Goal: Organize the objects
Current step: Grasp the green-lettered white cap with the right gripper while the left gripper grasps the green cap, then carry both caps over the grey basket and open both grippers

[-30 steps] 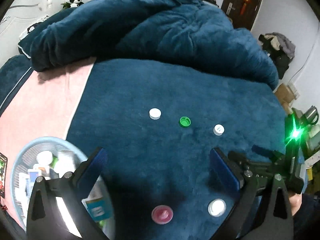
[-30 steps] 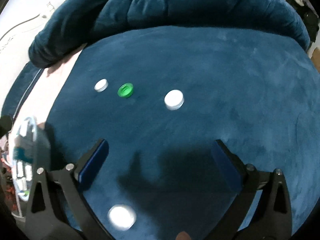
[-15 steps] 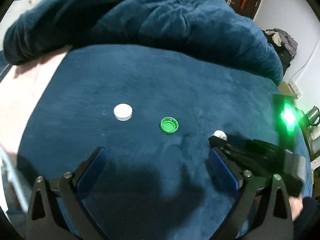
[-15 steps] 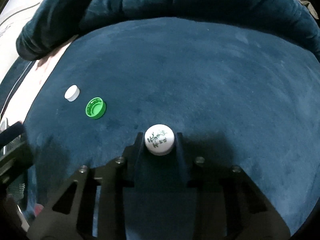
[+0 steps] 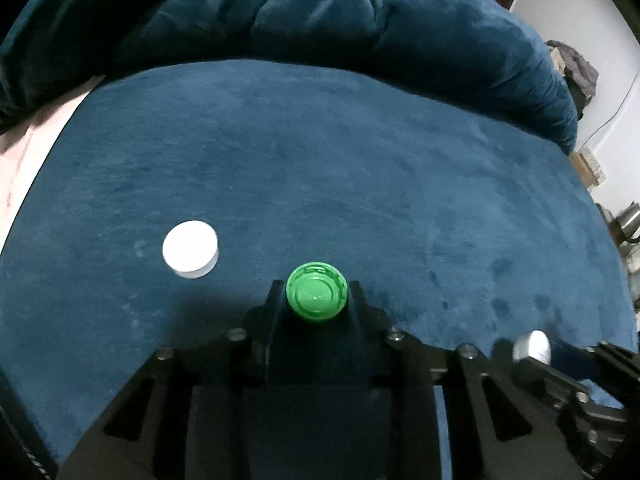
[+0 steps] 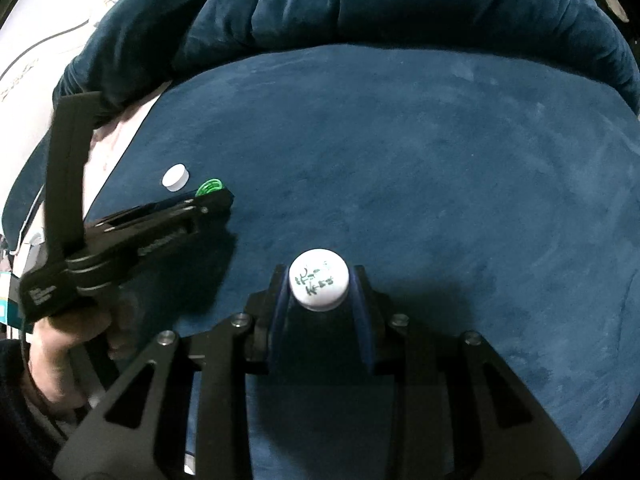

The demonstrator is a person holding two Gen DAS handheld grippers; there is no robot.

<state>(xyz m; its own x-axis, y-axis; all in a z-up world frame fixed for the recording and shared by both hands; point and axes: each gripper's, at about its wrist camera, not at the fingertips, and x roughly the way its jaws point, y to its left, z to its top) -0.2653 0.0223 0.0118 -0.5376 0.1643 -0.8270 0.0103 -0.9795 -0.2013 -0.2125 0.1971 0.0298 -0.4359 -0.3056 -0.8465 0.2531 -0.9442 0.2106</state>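
Green cap point(image 5: 317, 297) clamped in left claw point(image 5: 316, 294) | right claw point(image 6: 319, 284) clamped on white cap point(image 6: 319, 283)

Green handwritten marks on top of white cap point(image 6: 319, 284), held between jaws of right gripper point(image 6: 319, 280); look like characters, too rough to read. Pale printed lettering along side of left gripper point(image 6: 214, 200), too blurred to make out. Small white printed lines on black block point(image 6: 42, 294) at the back of that gripper, above the hand point(image 6: 64, 344); too small to read. Faint grey lines on white surface point(image 6: 24, 68) at upper left, shapes unclear. In left wrist view, no readable text on green cap point(image 5: 317, 297) or on plain white cap point(image 5: 190, 254).
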